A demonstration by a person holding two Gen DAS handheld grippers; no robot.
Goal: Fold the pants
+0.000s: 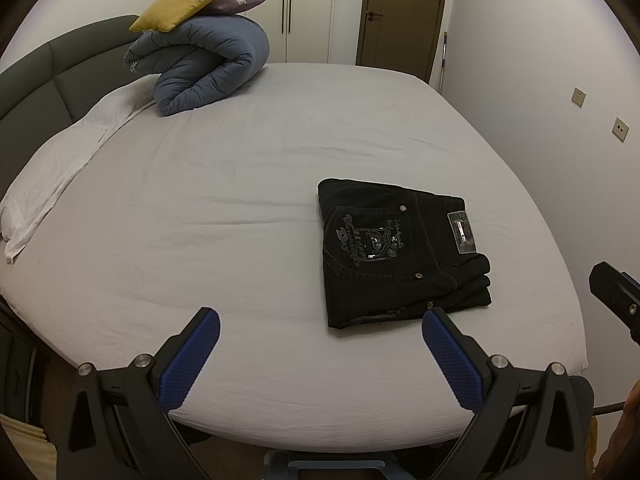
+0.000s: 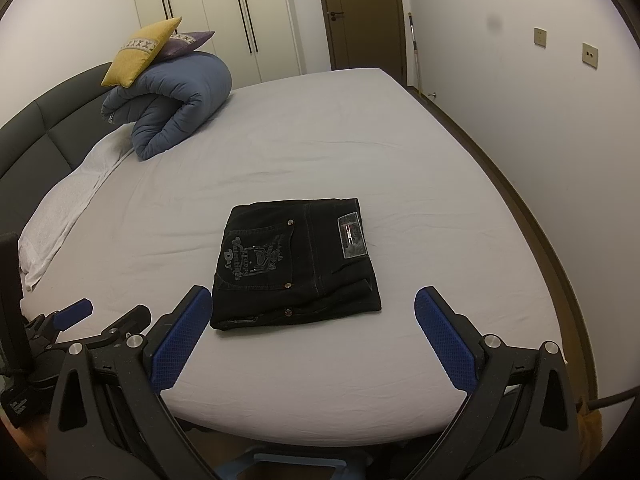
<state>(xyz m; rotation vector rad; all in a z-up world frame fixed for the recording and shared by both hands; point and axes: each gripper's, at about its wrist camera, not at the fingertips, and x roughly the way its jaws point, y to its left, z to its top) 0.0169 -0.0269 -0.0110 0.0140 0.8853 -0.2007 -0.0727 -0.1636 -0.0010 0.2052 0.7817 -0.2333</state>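
Black pants (image 1: 400, 252) lie folded into a compact rectangle on the grey bed sheet (image 1: 240, 200), back pocket print and waistband patch facing up. They also show in the right wrist view (image 2: 296, 260). My left gripper (image 1: 320, 316) is open and empty, held above the bed's near edge, with the pants just beyond its right finger. My right gripper (image 2: 312, 296) is open and empty, its fingers apart on either side of the pants' near edge, not touching them. The left gripper's blue pad (image 2: 74, 314) shows at the left of the right wrist view.
A rolled blue duvet (image 1: 208, 68) with a yellow cushion (image 1: 184, 2) and a purple cushion (image 1: 236, 2) on top sits at the far left by the dark headboard (image 1: 36, 80). A white pillow (image 1: 60, 168) lies along the left. Wall, door and wardrobes stand beyond.
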